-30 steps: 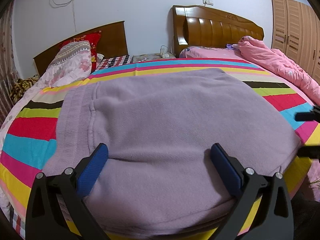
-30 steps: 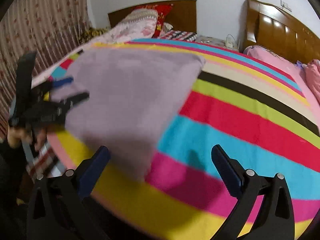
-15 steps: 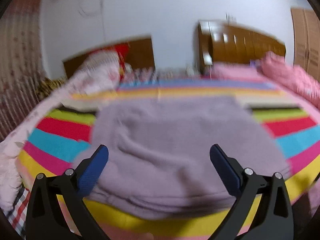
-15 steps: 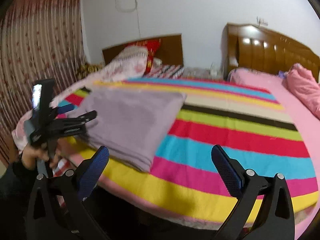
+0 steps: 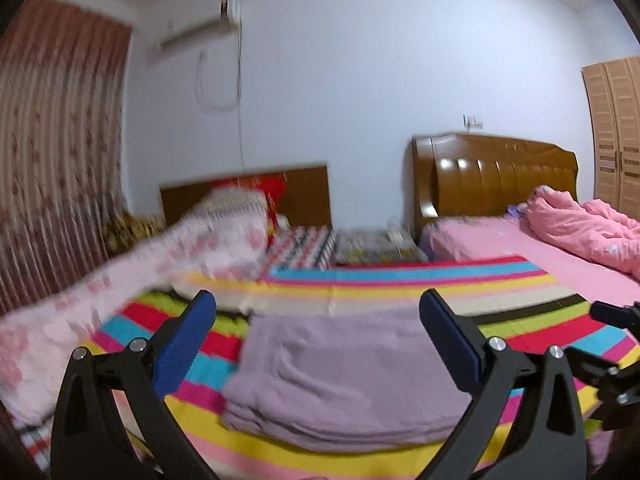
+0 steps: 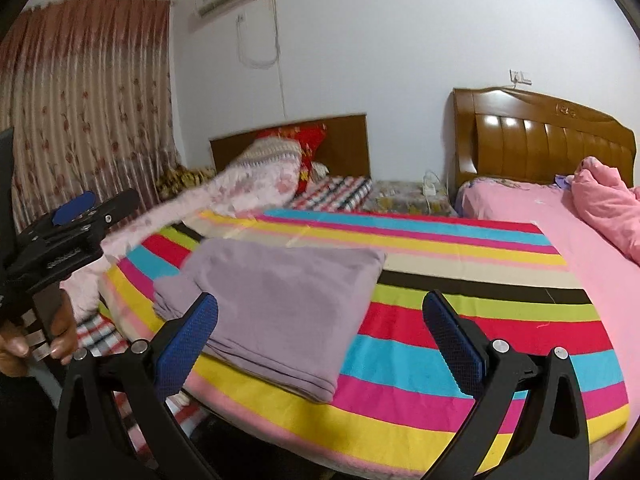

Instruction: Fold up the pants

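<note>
The lilac pants (image 5: 344,376) lie folded in a flat rectangle near the front edge of the striped bedspread (image 5: 400,284); they also show in the right wrist view (image 6: 280,304). My left gripper (image 5: 320,352) is open and empty, held back from the bed above the pants' near edge. My right gripper (image 6: 324,344) is open and empty, off the bed's front edge, to the right of the pants. The left gripper also shows at the left of the right wrist view (image 6: 80,216), held in a hand. Part of the right gripper shows at the right edge of the left wrist view (image 5: 612,356).
A pink floral quilt (image 6: 240,188) and red pillow (image 6: 300,140) lie at the back left. A second bed with pink sheet (image 6: 540,216) and wooden headboard (image 6: 540,136) stands to the right. A curtain (image 6: 80,112) hangs at the left; a wardrobe (image 5: 616,128) stands far right.
Both grippers have pulled back and up from the bed, so the folded pants look smaller and farther off. The pants have stayed in place.
</note>
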The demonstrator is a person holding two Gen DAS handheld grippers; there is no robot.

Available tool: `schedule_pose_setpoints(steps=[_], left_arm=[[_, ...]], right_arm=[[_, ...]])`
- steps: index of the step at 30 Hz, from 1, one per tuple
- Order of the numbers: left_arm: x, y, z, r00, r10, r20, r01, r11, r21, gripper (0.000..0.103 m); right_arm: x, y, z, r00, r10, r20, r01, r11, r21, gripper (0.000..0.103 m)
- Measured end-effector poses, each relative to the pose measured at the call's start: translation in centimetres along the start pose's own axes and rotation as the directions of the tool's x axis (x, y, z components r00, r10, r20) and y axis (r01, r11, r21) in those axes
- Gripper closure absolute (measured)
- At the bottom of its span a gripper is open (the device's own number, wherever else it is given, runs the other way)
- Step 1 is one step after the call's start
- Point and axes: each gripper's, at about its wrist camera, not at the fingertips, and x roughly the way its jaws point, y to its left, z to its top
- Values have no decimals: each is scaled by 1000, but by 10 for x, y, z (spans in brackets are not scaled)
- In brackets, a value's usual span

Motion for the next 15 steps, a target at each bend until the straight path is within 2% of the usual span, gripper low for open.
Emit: schedule_pose_setpoints(steps=[2, 6, 10, 13, 15], left_arm=[[13, 8, -8, 998, 2, -62, -5, 999, -44, 1], [26, 25, -22, 990, 81, -113, -89, 994, -68, 1], [27, 42, -30, 985, 120, -127, -131, 988, -82, 1], [29, 55, -35, 980, 135, -148, -151, 983, -102, 1], [32, 63, -39, 976, 144, -165, -164, 980, -115, 1]], right_arm=[[18, 3, -1, 999, -24, -44, 23, 1000, -10, 4], [69, 10, -8, 989, -40, -141, 36, 999, -28, 5], [123, 15, -7, 976, -60, -211, 57, 998, -17, 5], [154, 18, -2, 966, -38, -257, 48, 998, 32, 4], [175, 32, -6, 950, -32, -310, 34, 999, -1, 5]])
